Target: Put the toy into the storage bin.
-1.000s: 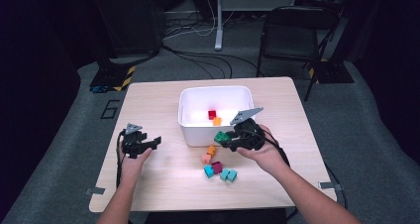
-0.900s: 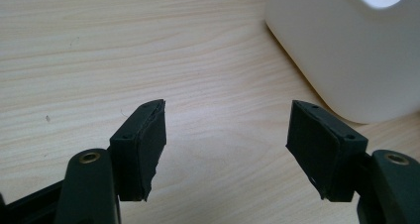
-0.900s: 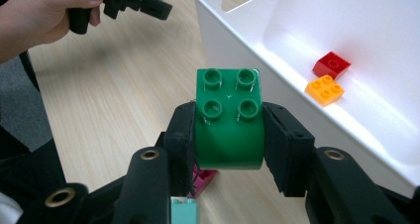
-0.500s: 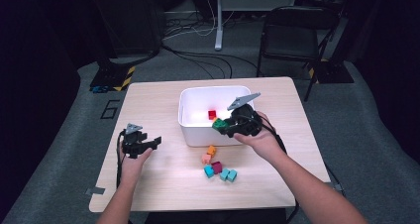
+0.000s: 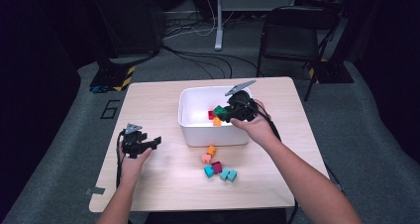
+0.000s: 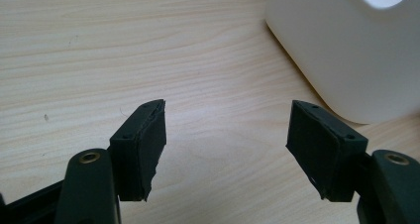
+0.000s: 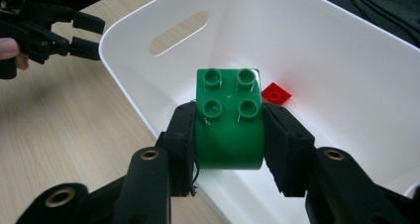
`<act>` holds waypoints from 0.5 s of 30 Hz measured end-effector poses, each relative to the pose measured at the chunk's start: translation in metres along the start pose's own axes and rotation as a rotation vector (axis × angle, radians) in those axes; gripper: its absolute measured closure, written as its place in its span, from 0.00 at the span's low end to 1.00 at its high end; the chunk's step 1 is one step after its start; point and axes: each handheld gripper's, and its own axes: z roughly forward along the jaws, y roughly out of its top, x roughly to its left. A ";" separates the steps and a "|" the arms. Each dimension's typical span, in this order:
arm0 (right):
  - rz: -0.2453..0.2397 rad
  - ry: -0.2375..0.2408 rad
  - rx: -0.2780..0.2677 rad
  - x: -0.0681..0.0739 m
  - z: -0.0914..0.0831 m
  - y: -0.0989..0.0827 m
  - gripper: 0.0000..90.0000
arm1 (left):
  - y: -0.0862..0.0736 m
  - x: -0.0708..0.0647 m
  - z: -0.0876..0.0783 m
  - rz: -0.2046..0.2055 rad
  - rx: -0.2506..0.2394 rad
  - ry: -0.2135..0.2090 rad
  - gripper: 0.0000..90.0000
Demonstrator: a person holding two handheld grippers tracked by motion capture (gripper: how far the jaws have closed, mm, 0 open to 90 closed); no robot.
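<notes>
My right gripper [image 5: 221, 112] [image 7: 229, 130] is shut on a green studded brick [image 7: 229, 120] [image 5: 219, 111] and holds it over the open white bin [image 5: 198, 130] [image 7: 346, 60]. Inside the bin lie a red brick [image 7: 276, 93] [image 5: 211, 115] and an orange brick [image 5: 217, 121]. My left gripper [image 5: 154, 141] [image 6: 225, 149] rests low over the bare wooden table at the left. Its jaws stand open with nothing between them, and the bin's rounded corner [image 6: 346, 50] is just beyond the pads.
Several loose bricks lie on the table in front of the bin: orange [image 5: 211, 149], pink [image 5: 206, 158], dark red [image 5: 217, 167] and teal [image 5: 228, 174]. A black folding chair [image 5: 292, 30] and cables stand beyond the table's far edge.
My right gripper has carried the green brick up and away from the loose pile, from in front of the bin to over its inside. The left gripper has stayed still.
</notes>
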 end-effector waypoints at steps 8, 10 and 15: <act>0.011 -0.029 0.018 -0.009 0.016 0.011 0.65 | 0.000 0.000 0.000 0.001 -0.002 0.000 0.34; 0.011 -0.036 0.028 -0.011 0.020 0.013 0.65 | 0.000 0.001 0.000 0.001 -0.002 -0.001 0.34; 0.028 -0.044 0.037 -0.017 0.030 0.020 0.65 | 0.000 0.000 0.000 0.001 -0.002 -0.002 0.34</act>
